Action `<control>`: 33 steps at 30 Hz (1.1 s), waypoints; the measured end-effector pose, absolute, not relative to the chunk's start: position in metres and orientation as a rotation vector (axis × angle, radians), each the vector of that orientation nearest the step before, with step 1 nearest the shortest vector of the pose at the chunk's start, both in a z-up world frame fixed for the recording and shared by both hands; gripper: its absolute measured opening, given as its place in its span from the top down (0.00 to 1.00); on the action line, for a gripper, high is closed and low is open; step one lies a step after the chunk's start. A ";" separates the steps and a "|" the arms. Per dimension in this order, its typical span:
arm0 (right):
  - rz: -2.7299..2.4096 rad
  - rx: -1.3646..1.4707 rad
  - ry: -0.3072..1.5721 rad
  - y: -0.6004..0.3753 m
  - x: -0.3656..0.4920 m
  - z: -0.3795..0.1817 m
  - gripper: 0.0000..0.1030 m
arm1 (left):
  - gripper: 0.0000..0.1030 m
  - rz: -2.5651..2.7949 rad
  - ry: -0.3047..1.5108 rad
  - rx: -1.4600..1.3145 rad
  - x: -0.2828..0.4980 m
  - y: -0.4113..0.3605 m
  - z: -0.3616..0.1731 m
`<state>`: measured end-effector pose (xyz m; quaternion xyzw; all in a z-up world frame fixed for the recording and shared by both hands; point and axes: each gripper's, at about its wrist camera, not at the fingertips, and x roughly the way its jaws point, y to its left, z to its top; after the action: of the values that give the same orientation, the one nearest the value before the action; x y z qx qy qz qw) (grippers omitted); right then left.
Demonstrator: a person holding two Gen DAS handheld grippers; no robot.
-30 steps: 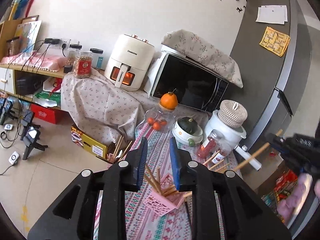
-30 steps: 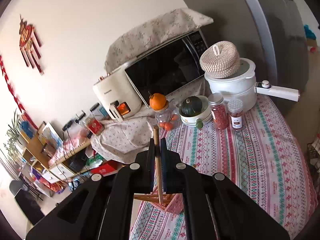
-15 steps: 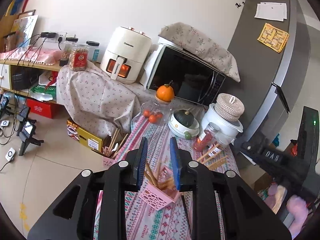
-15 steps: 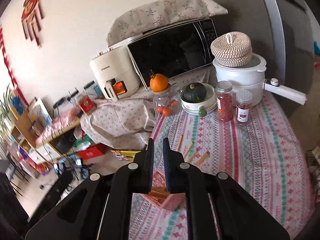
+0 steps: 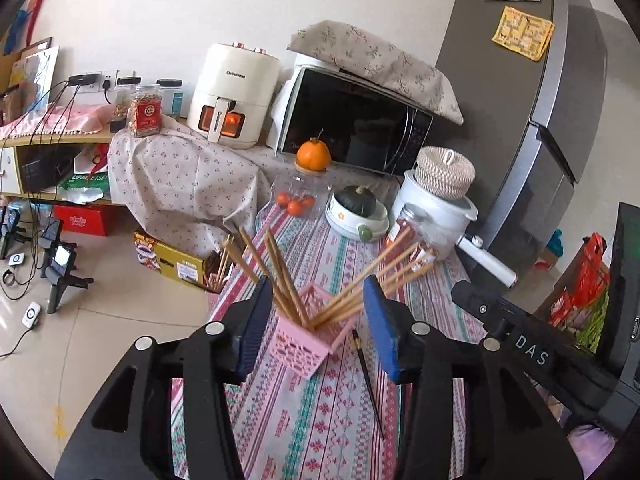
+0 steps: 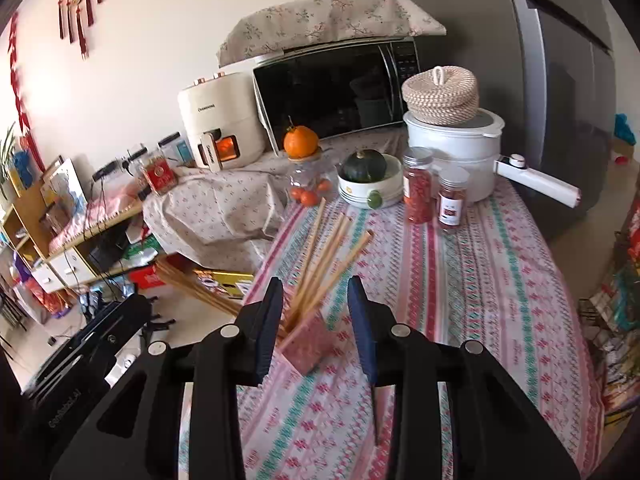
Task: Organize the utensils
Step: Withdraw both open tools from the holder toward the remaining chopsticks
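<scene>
Closest in, the left gripper (image 5: pixel 316 320) has its blue-padded jaws opening, with the pink basket (image 5: pixel 306 342) sitting between them but the pads don't look like they're pressing on it. Same deal for the right gripper (image 6: pixel 316 320): jaws opening, the pink basket (image 6: pixel 310 342) and its sticks in the gap, nothing pinched as far as I can see.

The basket stands on the striped tablecloth (image 5: pixel 320 420) near the table's near-left edge, stuffed with wooden chopsticks (image 5: pixel 280 276) that fan out left and right. One dark chopstick (image 5: pixel 368 380) lies flat on the cloth just right of the basket, apart from it.

Further back on the table: a glass jar (image 6: pixel 308 184) with small tomatoes and an orange (image 6: pixel 301 142) on top, a bowl (image 6: pixel 370 188) with a dark green squash, two red spice jars (image 6: pixel 434 192), and a white pot (image 6: pixel 460 152) with a woven lid on it.

Behind all that sit a microwave (image 6: pixel 336 92) under a floral cover, a cream air fryer (image 6: pixel 218 120) to its left, and a grey fridge (image 6: pixel 560 80) on the far right.
</scene>
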<state>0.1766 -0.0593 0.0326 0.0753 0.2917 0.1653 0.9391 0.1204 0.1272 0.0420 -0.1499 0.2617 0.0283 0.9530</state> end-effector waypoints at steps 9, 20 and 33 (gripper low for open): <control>0.300 0.135 0.603 -0.077 0.150 0.012 0.50 | 0.48 0.070 0.589 -0.289 0.100 0.116 0.020; 0.220 0.130 0.654 -0.096 0.125 -0.023 0.34 | 0.36 0.075 0.629 -0.267 0.076 0.106 0.002; 0.154 0.175 0.704 -0.123 0.109 -0.049 0.08 | 0.07 0.102 0.682 -0.256 0.066 0.100 -0.014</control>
<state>0.1086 -0.1234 -0.0494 0.0857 0.3441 0.0751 0.9320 0.0657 0.1003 -0.0139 -0.1250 0.3335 0.0496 0.9331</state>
